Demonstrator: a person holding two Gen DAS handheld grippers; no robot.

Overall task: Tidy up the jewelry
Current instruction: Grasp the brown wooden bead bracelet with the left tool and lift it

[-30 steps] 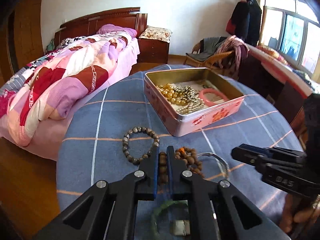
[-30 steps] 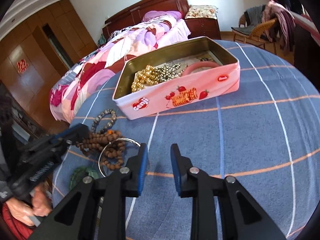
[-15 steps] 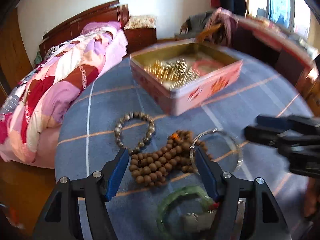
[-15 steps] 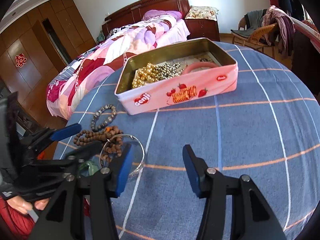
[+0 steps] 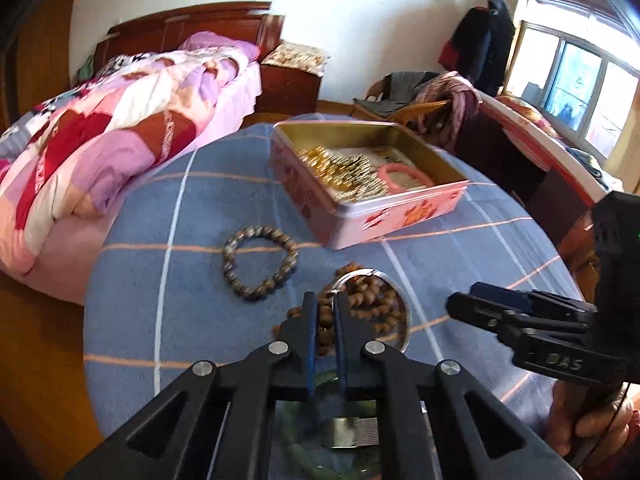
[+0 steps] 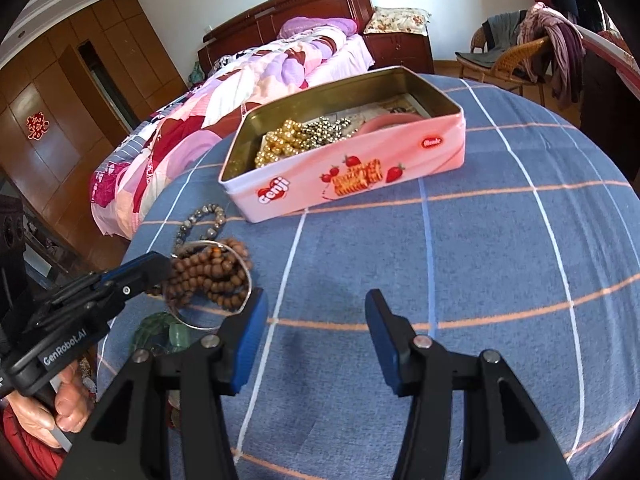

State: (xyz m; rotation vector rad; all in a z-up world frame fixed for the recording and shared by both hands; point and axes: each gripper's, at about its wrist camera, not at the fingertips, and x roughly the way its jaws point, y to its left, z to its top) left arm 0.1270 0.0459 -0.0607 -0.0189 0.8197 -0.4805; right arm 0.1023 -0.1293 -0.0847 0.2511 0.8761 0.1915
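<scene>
I've got the left gripper (image 5: 325,307) pinched on the brown wooden bead strand (image 6: 210,276), just in front of the pink tin (image 6: 352,184), on the blue cloth. The silver bangle (image 6: 224,316) is tangled around the same beads. My right gripper (image 6: 314,336) hangs spread and empty, nearer me than the tin. Step in hand: pick up the strand. Next I'd lift it clear of the bangle and carry it over the tin's rim. The grey bead bracelet (image 5: 260,262) and green bangle (image 6: 160,334) are not yet packed.
</scene>
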